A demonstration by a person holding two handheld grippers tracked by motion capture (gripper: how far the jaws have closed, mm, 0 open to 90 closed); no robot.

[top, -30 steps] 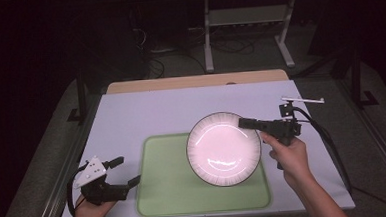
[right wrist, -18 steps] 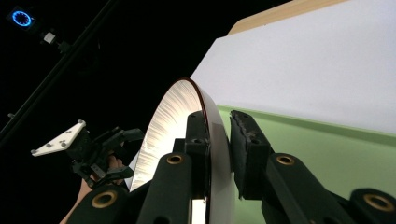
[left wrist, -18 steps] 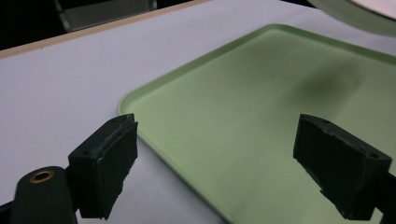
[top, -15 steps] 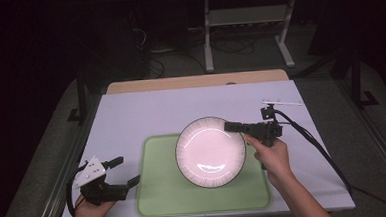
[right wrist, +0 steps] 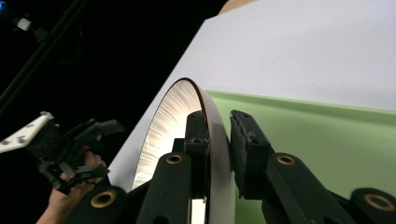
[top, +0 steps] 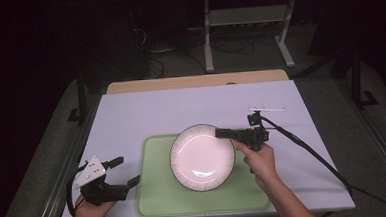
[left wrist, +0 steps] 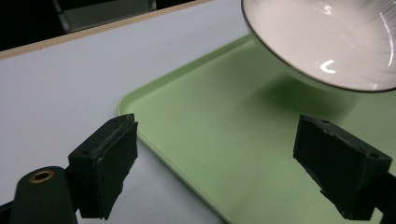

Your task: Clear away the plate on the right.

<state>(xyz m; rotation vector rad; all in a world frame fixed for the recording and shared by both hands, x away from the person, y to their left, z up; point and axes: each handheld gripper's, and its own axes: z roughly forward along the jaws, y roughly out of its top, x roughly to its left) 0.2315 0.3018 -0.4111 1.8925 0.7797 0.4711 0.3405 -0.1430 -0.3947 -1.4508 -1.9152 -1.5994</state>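
Black padded jaws of the right gripper (top: 223,133) pinch the rim of the round white plate with a thin dark edge (top: 202,157), one pad on each face. Against a second ago, the plate has come leftward and lower, now hanging over the pale green rectangular tray (top: 160,195) on the white table (top: 146,111). Its ribbed border gleams. The left gripper (top: 126,172) rests by the tray's left edge, jaws wide apart, holding nothing.
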